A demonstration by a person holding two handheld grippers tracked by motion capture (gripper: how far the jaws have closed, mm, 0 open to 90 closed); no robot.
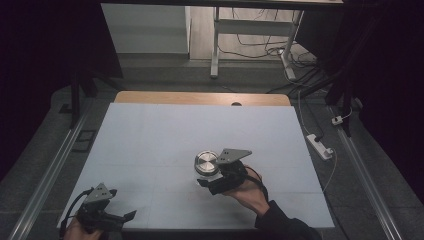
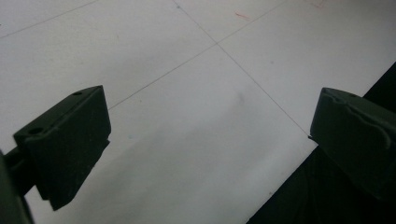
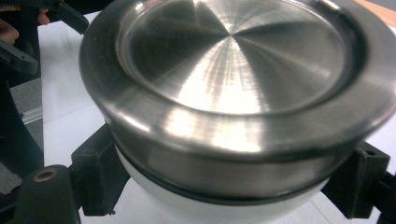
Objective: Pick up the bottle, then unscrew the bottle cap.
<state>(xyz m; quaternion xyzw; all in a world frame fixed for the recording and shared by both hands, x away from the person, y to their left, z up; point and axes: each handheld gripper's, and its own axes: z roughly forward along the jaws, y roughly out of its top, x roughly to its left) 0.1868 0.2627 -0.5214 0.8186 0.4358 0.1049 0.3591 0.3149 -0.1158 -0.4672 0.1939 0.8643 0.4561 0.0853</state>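
Note:
A round container with a brushed-steel lid (image 1: 206,162) and a white body is held just above the white table (image 1: 165,130), right of centre. My right gripper (image 1: 208,178) is shut on it. In the right gripper view the lid (image 3: 233,70) looms large, and the two black jaws of that gripper (image 3: 229,186) press the white body just under the lid's rim from both sides. My left gripper (image 1: 122,217) rests at the near left corner of the table. It is open, and there is only bare table surface between its jaws (image 2: 210,140).
A wooden strip (image 1: 200,98) runs along the table's far edge. The table's near edge (image 2: 289,186) lies close under the left gripper's jaws. A power strip (image 1: 320,146) and cables lie on the floor to the right, and metal rails flank the table.

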